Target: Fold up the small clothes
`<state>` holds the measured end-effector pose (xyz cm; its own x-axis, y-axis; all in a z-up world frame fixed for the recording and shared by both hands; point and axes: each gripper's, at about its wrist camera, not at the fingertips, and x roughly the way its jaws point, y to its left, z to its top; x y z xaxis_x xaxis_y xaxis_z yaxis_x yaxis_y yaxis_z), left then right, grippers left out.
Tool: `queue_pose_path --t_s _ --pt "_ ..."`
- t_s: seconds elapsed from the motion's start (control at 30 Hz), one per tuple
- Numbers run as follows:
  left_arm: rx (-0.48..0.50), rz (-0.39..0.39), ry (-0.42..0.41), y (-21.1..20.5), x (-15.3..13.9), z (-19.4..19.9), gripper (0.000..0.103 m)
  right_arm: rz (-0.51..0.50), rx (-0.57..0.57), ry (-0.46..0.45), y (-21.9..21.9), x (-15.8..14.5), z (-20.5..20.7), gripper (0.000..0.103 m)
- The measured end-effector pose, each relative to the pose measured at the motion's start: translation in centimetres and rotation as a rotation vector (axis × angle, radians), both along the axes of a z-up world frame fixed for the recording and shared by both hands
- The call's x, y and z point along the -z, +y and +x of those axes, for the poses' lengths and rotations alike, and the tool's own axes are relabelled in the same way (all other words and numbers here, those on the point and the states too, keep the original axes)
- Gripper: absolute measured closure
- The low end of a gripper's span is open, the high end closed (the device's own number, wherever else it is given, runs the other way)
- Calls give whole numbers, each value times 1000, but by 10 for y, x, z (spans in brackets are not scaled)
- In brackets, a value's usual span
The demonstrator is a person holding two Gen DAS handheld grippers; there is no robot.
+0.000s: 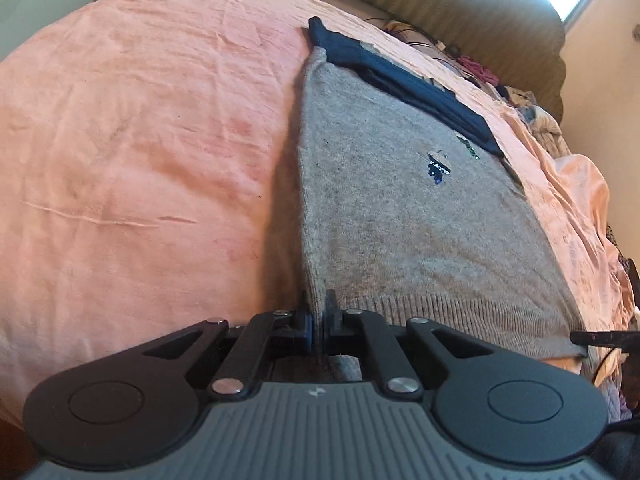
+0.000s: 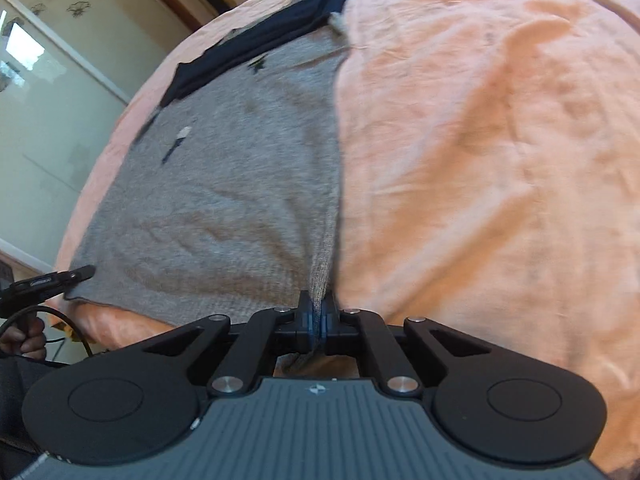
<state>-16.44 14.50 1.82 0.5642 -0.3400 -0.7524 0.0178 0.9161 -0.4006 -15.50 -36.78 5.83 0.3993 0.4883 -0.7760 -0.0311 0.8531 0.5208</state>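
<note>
A grey knitted sweater (image 1: 400, 208) with a dark navy collar band (image 1: 404, 80) lies spread on the pink bedsheet (image 1: 140, 140). My left gripper (image 1: 319, 312) is shut on the sweater's near left hem corner, lifting that edge into a ridge. In the right wrist view my right gripper (image 2: 319, 312) is shut on the sweater's (image 2: 224, 200) near right hem corner, with the navy collar band (image 2: 260, 36) at the far end. Each gripper's tip shows in the other view: the right gripper (image 1: 600, 338) and the left gripper (image 2: 60, 278).
The pink sheet (image 2: 480, 160) covers the bed around the sweater. A padded headboard (image 1: 460, 12) and a pile of mixed clothes (image 1: 520, 96) are at the bed's far right. A wardrobe with glass doors (image 2: 52, 100) stands beyond the bed's left edge.
</note>
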Motion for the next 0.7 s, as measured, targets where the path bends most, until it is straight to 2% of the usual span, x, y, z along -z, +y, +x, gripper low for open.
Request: queue_pose_path --t_s 0.07,0.1,0.13,0.17,0.2,0.23,0.27,0.3,0.33,0.4,0.43,0.47,0.53,0.63,0.7 --pt "33 21 -2 -3 -4 2 98 3 7 6 0 -1 3 93" --pt "72 24 3 -3 -9 4 97 2 10 -7 1 -7 4 85" --pt "95 27 4 -3 -17 6 94 -14 33 -42 -1 -16 7 68" --pt "99 35 -6 -1 -25 10 93 -16 65 -97 -3 -28 11 45" --pt "95 37 -42 2 -36 15 86 -6 95 -160 -7 -38 18 36" --pt "80 34 -98 3 -48 24 67 4 113 -218 -7 -48 29 31" --pt "56 39 -162 1 -58 35 51 2 125 -266 -3 -55 45 31" --pt "22 56 -230 -6 -66 48 16 -7 142 -309 4 -60 63 31" --pt "-6 76 -301 -17 -70 62 5 -13 159 -342 13 -61 84 30" --pt "-8 114 -404 -45 -65 97 5 -3 184 -374 37 -52 129 27" --pt "-22 140 -406 -61 -56 118 5 -6 186 -373 52 -44 151 26" --pt "-28 155 -376 -76 -45 139 6 -27 185 -370 70 -34 174 26" --pt "-21 174 -302 -103 -22 170 6 -139 165 -380 106 -16 209 26" --pt "-1 264 -229 -126 11 186 6 -336 120 -359 143 12 232 26" --pt "55 358 -254 -133 22 178 5 -473 81 -430 149 27 221 20"
